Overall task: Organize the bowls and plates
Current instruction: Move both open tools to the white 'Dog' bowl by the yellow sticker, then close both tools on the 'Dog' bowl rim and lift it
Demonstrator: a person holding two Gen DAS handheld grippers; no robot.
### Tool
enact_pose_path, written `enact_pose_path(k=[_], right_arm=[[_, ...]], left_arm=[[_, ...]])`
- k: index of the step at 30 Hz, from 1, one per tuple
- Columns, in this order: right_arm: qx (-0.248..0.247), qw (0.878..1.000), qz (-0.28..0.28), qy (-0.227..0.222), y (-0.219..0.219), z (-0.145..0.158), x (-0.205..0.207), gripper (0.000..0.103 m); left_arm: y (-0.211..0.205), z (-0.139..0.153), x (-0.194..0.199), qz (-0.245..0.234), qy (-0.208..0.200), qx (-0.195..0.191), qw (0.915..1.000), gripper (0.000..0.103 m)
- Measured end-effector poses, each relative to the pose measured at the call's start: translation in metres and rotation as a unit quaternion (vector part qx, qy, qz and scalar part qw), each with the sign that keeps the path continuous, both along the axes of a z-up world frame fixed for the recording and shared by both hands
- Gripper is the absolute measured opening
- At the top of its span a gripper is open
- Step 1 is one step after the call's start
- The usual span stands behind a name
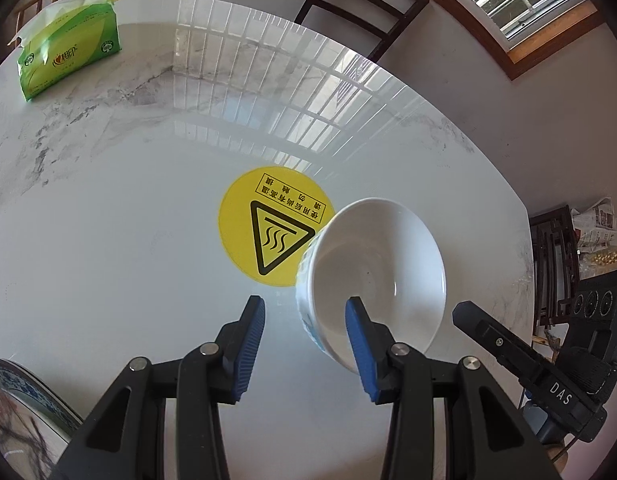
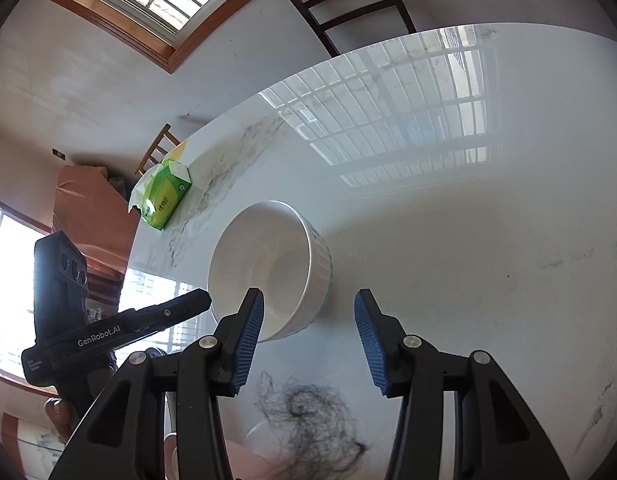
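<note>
A white ribbed bowl (image 1: 382, 268) stands on the white marble table (image 1: 128, 208), next to a yellow hot-surface sticker (image 1: 274, 226). My left gripper (image 1: 304, 308) is open, its right finger inside the bowl and its left finger outside, so the jaws straddle the near wall. The bowl also shows in the right wrist view (image 2: 270, 270). My right gripper (image 2: 308, 302) is open, its left finger over the bowl's rim, its right finger beside the bowl. A blue-patterned plate (image 1: 24, 400) lies at the lower left.
A green tissue pack (image 1: 70, 46) lies at the far left of the table; it also shows in the right wrist view (image 2: 166, 194). A dark chair (image 1: 360, 8) stands behind the table. The right gripper's body (image 1: 548, 364) is close on the right.
</note>
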State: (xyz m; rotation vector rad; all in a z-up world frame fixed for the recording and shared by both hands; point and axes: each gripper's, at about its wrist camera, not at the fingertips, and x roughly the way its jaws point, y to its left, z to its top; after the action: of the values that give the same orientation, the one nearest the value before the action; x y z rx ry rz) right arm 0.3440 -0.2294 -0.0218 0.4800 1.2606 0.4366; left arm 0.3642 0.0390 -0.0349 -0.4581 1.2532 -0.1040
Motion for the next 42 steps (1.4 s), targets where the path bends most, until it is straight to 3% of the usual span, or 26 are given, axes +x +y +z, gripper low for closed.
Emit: enact_pose_path(k=[6, 11, 12, 13, 14, 15, 16, 18, 27, 42], right_arm=[[-0.018, 1.000, 0.009, 0.012, 0.005, -0.013, 0.017, 0.046], [-0.018, 1.000, 0.014, 0.019, 0.011, -0.021, 0.024, 0.046], [-0.021, 0.999, 0.015, 0.022, 0.012, -0.023, 0.024, 0.046], [-0.022, 0.999, 0.015, 0.025, 0.014, -0.026, 0.023, 0.046], [-0.022, 0.999, 0.016, 0.026, 0.015, -0.028, 0.023, 0.046], [-0.022, 0.999, 0.021, 0.029, 0.018, -0.032, 0.024, 0.037], [-0.022, 0.999, 0.027, 0.037, 0.021, -0.036, 0.024, 0.020], [-0.013, 0.999, 0.024, 0.039, 0.021, -0.038, 0.023, 0.018], [0.000, 0.999, 0.023, 0.023, 0.010, -0.006, 0.000, 0.017], [0.022, 0.999, 0.036, -0.002, 0.013, 0.061, -0.079, 0.017]], left_arm=[[-0.002, -0.010, 0.006, 0.000, 0.007, 0.025, 0.9997, 0.043], [-0.002, -0.020, 0.006, 0.011, 0.023, 0.015, 0.9996, 0.043], [-0.003, -0.024, 0.006, 0.012, 0.031, 0.005, 0.9994, 0.040], [-0.005, -0.029, 0.007, 0.010, 0.042, -0.001, 0.9991, 0.016], [-0.007, -0.032, 0.008, 0.006, 0.054, 0.002, 0.9985, 0.016], [-0.008, -0.032, 0.006, 0.009, 0.056, 0.013, 0.9983, 0.014], [-0.009, -0.030, 0.004, 0.008, 0.055, 0.023, 0.9982, 0.013], [-0.014, -0.026, 0.000, 0.000, 0.049, 0.037, 0.9981, 0.013], [-0.018, 0.024, -0.048, -0.001, 0.016, 0.032, 0.9994, 0.013], [-0.024, 0.082, -0.137, -0.013, -0.020, 0.039, 0.9990, 0.013]])
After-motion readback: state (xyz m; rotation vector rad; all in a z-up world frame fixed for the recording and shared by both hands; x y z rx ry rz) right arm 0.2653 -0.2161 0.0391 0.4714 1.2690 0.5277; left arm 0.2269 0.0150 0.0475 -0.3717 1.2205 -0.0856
